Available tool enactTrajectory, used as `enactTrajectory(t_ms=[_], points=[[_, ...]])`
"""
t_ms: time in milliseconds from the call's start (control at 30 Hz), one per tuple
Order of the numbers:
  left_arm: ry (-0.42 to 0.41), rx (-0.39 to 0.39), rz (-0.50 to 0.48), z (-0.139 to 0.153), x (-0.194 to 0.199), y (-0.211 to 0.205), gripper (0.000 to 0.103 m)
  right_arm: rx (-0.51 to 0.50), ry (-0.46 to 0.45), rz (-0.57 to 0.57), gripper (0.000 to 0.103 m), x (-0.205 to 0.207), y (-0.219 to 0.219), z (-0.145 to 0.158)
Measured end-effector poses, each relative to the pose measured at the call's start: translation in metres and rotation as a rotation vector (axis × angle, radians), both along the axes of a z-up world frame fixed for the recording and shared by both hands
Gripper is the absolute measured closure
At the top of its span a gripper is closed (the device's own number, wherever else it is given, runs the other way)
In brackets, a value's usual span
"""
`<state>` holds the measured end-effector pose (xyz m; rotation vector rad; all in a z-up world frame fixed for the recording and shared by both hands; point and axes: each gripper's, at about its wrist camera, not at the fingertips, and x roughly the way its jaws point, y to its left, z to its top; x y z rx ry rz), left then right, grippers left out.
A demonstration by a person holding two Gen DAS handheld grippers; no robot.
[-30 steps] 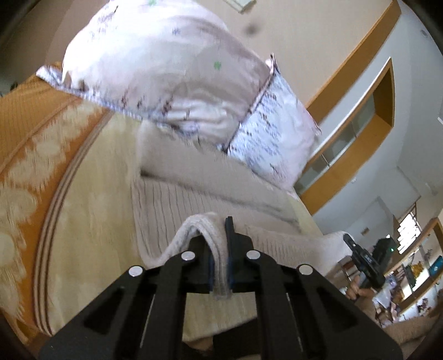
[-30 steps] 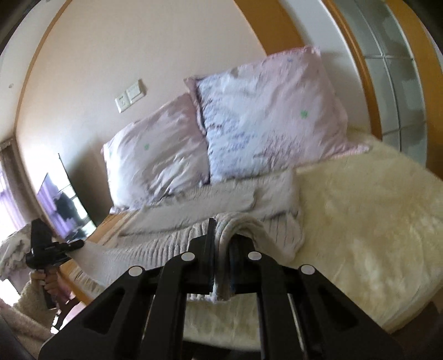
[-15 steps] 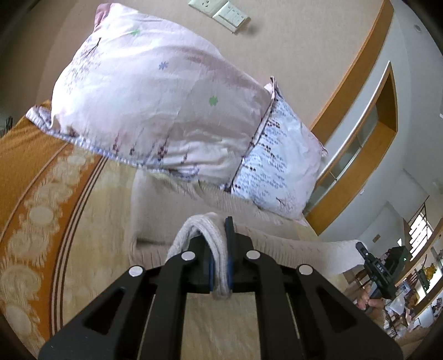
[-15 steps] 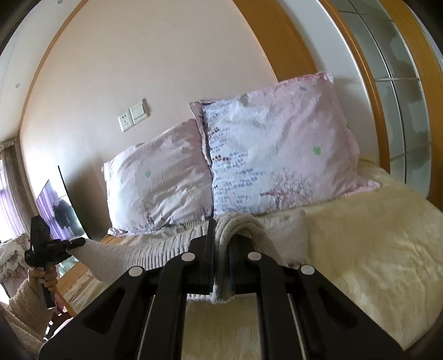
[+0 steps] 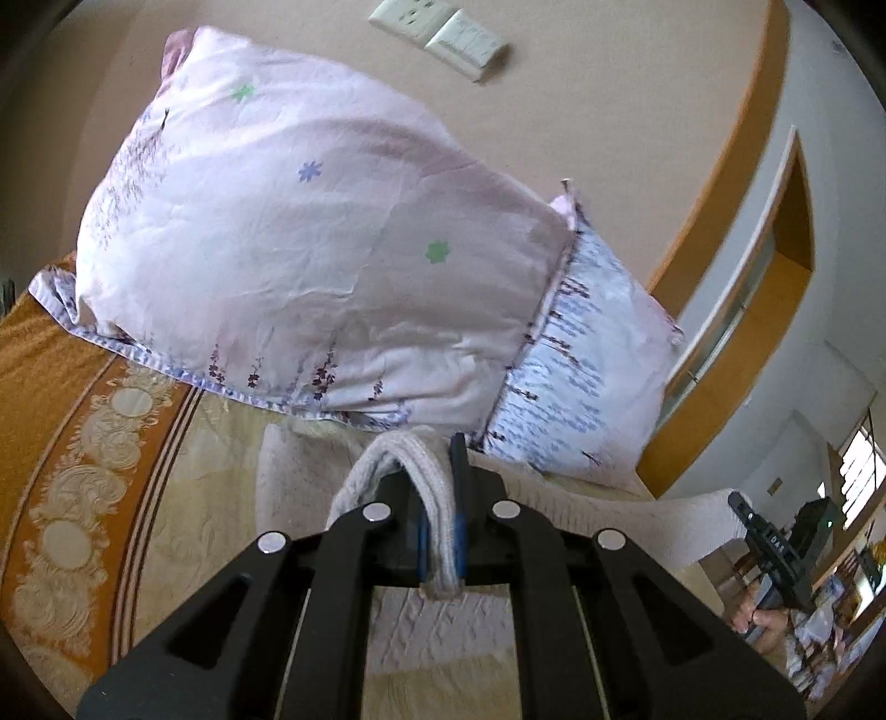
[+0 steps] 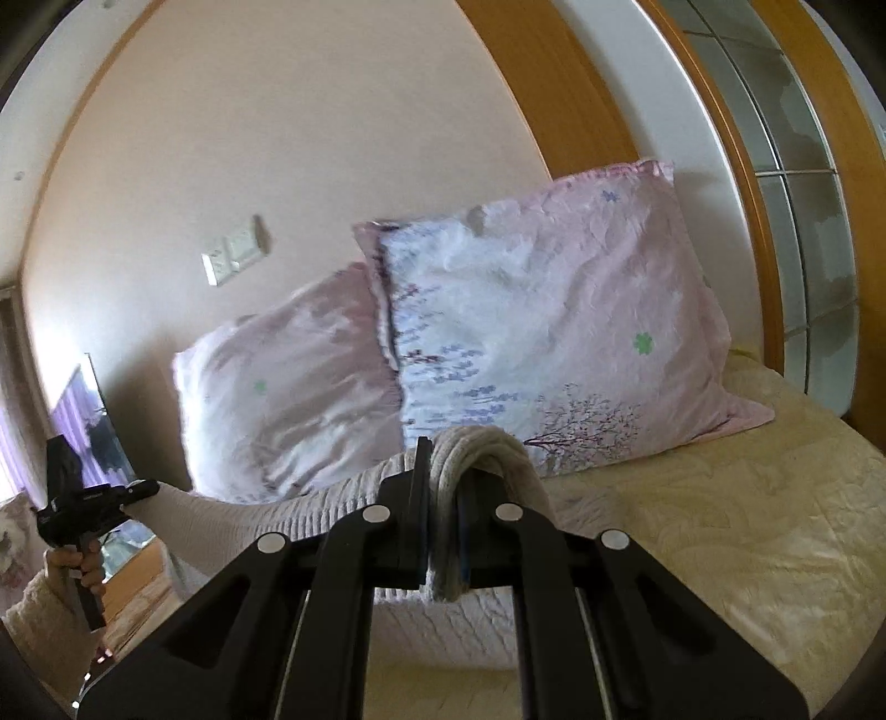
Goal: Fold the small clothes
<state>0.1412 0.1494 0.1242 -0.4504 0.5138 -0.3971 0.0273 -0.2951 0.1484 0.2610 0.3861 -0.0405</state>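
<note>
A beige ribbed knit garment [image 5: 620, 515] is stretched in the air between my two grippers above the bed. My left gripper [image 5: 440, 531] is shut on one thick hem edge of it, which bulges up between the fingers. My right gripper [image 6: 443, 531] is shut on the other edge [image 6: 482, 454]. The knit runs from the right gripper leftward [image 6: 288, 520] to the left gripper [image 6: 83, 498], seen far left. The right gripper shows in the left wrist view [image 5: 769, 548] at far right. Part of the garment hangs below the fingers.
Two pink floral pillows [image 5: 310, 266] [image 6: 554, 327] lean on the beige wall at the bed head. A cream quilted bedspread [image 6: 720, 526] with an orange patterned border [image 5: 66, 471] covers the bed. A wooden-framed window [image 6: 786, 183] stands at the right. Wall sockets [image 5: 437, 30] sit above the pillows.
Both grippers have lifted and tilted upward with the garment, raising it off the bed toward the pillows. Both stay shut on it.
</note>
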Motion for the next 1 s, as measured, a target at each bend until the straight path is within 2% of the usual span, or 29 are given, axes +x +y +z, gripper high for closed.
enactTrajectory(t_ms=[167,300,433,600,633,700,733,767,833,900,1000], points=[[0.087,-0.014,0.030,-0.027,0.048,-0.004,0.097,0.025,0.089,-0.045,0.096,0.038,-0.009,-0.025],[0.198,-0.042,0.052,-0.062,0.083,-0.003,0.097,0.065,0.219,-0.087,0.096,0.072,-0.021,-0.058],[0.287,-0.060,0.071,-0.090,0.103,-0.001,0.097,0.138,0.345,-0.151,0.096,0.098,-0.039,-0.094],[0.354,-0.111,0.074,-0.107,0.119,0.001,0.096,0.240,0.408,-0.193,0.095,0.112,-0.055,-0.115],[0.361,-0.118,0.077,-0.108,0.120,0.002,0.096,0.255,0.409,-0.199,0.094,0.113,-0.057,-0.116],[0.378,-0.142,0.081,-0.110,0.123,0.002,0.095,0.289,0.413,-0.197,0.085,0.118,-0.059,-0.116],[0.382,-0.150,0.080,-0.110,0.125,0.002,0.094,0.302,0.411,-0.193,0.070,0.120,-0.059,-0.116],[0.385,-0.157,0.080,-0.110,0.126,0.002,0.091,0.318,0.406,-0.185,0.057,0.122,-0.059,-0.116],[0.385,-0.177,0.086,-0.109,0.129,0.002,0.080,0.330,0.397,-0.180,0.049,0.127,-0.057,-0.114],[0.376,-0.200,0.094,-0.106,0.131,0.002,0.064,0.321,0.384,-0.171,0.048,0.134,-0.054,-0.109],[0.328,-0.203,0.132,-0.090,0.128,0.007,0.053,0.325,0.373,-0.168,0.048,0.136,-0.052,-0.101]])
